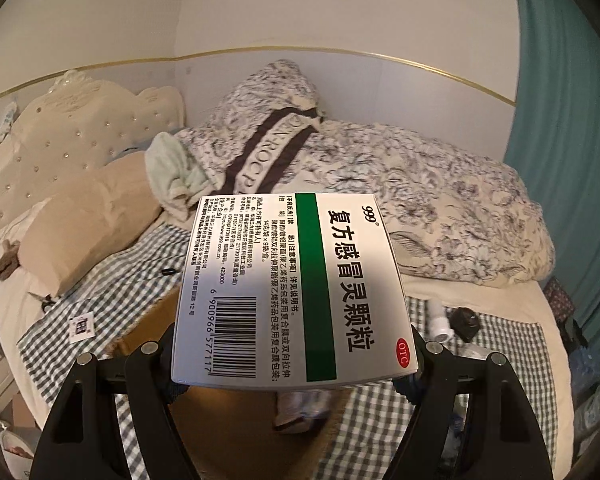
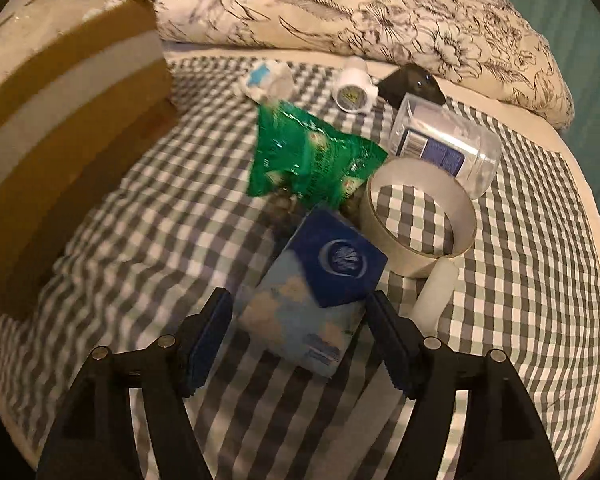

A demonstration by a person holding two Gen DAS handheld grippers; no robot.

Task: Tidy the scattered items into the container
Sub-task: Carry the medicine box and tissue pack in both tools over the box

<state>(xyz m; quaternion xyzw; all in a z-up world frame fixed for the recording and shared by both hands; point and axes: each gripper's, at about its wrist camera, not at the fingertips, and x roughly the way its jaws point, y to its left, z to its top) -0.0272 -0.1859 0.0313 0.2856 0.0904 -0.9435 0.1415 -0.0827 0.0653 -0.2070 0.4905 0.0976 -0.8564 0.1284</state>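
My left gripper point(image 1: 292, 376) is shut on a white medicine box point(image 1: 292, 280) with a green stripe and a barcode, held up above the open cardboard box point(image 1: 152, 320) on the bed. In the right wrist view the same cardboard box point(image 2: 60, 140) lies at the left. My right gripper point(image 2: 296, 316) stands open and points down over a blue tissue pack point(image 2: 320, 292) on the checked sheet. The pack lies between the pads, with a gap at the left pad. Beyond it lie a green packet point(image 2: 308, 156), a tape roll point(image 2: 420, 224), a clear jar point(image 2: 448, 144) and a white bottle point(image 2: 356, 88).
A black object point(image 2: 412, 84), a crumpled white-and-blue wrapper point(image 2: 268, 76) and a white tube point(image 2: 436, 292) also lie on the sheet. A flowered quilt point(image 2: 380, 12) is heaped behind them. Pillows point(image 1: 88, 232) and a padded headboard point(image 1: 60, 148) lie to the left.
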